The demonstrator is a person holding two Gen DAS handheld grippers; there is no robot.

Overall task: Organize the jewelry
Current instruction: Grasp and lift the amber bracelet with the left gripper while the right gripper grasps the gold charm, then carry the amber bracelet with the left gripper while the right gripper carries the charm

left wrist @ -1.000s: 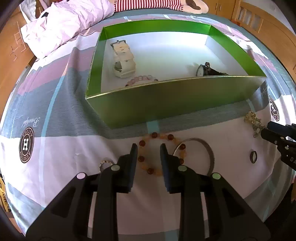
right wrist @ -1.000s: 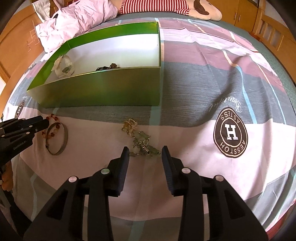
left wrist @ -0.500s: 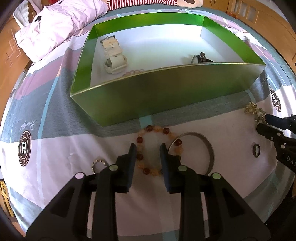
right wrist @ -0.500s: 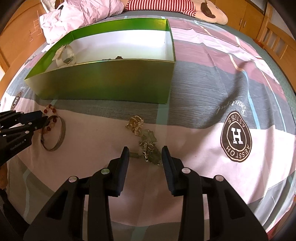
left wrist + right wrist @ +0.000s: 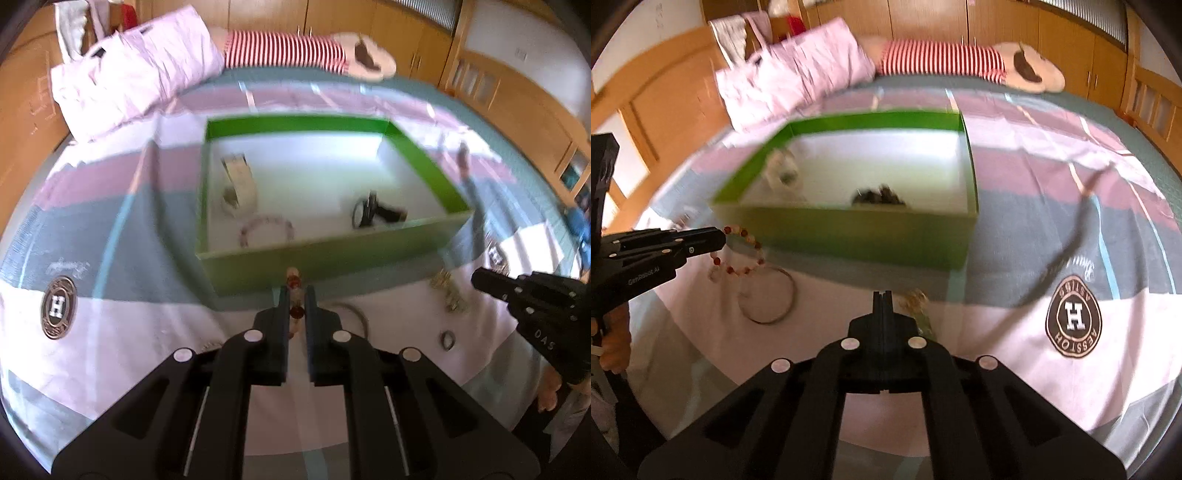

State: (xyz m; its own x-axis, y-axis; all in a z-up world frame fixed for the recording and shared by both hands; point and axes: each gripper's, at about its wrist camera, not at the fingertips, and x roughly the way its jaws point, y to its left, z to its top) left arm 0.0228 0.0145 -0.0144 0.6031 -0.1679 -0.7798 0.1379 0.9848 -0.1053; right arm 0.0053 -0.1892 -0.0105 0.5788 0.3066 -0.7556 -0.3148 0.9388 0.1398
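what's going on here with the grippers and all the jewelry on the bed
A person is sorting jewelry into a green box on the bed, a gripper in each hand. The left gripper is shut on a beaded bracelet, which hangs from it in front of the box. The right gripper is shut next to a gold chain; whether it holds the chain is unclear. A metal bangle and a ring lie on the sheet.

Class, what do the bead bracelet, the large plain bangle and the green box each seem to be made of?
Bead bracelet: glossy amber and red beads, probably stone or glass.
Bangle: thin grey hoop with a dull sheen, likely metal.
Green box: thin flat walls, shiny green outside, white inside, so probably coated cardboard.
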